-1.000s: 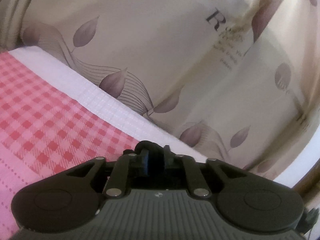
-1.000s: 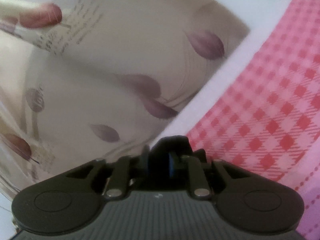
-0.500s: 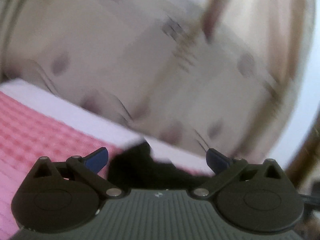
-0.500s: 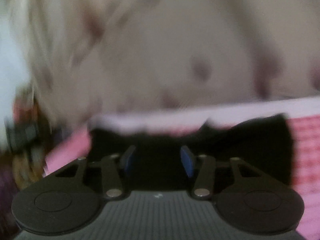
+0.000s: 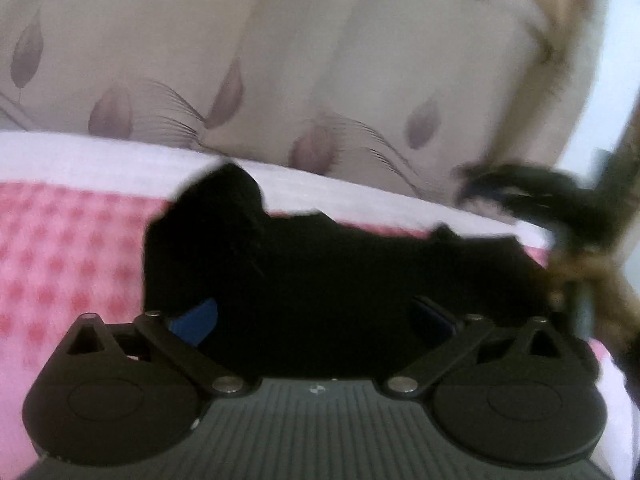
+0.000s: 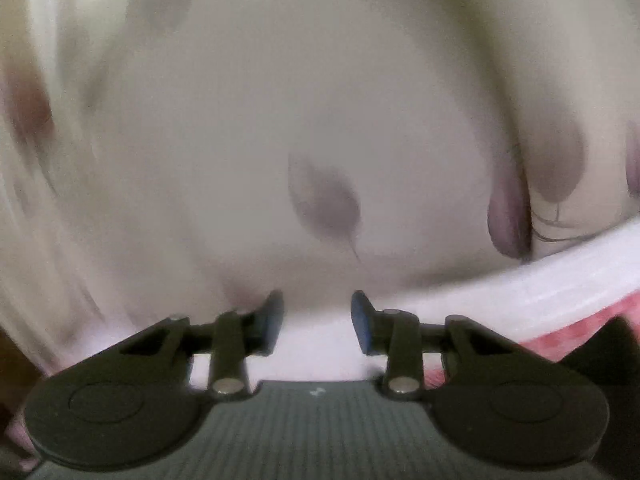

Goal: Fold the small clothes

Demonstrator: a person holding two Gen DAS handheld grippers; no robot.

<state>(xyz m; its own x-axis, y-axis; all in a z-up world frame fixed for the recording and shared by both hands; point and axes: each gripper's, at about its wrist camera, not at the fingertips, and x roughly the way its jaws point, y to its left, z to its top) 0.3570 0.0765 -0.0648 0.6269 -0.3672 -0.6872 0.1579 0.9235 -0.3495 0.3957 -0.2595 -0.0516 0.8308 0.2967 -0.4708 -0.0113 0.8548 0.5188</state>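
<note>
A small black garment [image 5: 340, 264] lies flat on the pink checked cloth [image 5: 68, 248], right in front of my left gripper [image 5: 316, 320]. The left gripper is open wide, with the blue pads [image 5: 196, 320] just above the garment's near edge and holding nothing. My right gripper [image 6: 318, 314] is open and empty over the white edge of the surface [image 6: 520, 288]. A corner of the black garment [image 6: 604, 344] shows at its lower right. In the left wrist view the right gripper [image 5: 532, 192] appears blurred at the far right.
A cream curtain with purple leaf print [image 5: 320, 60] hangs close behind the surface and fills most of the right wrist view [image 6: 320, 140]. The white border [image 5: 100, 156] marks the far edge of the surface.
Both grippers were shut a second ago and are now open. Both cameras have swung; the black garment now lies on the cloth before the left gripper, and the right gripper has moved off to the side.
</note>
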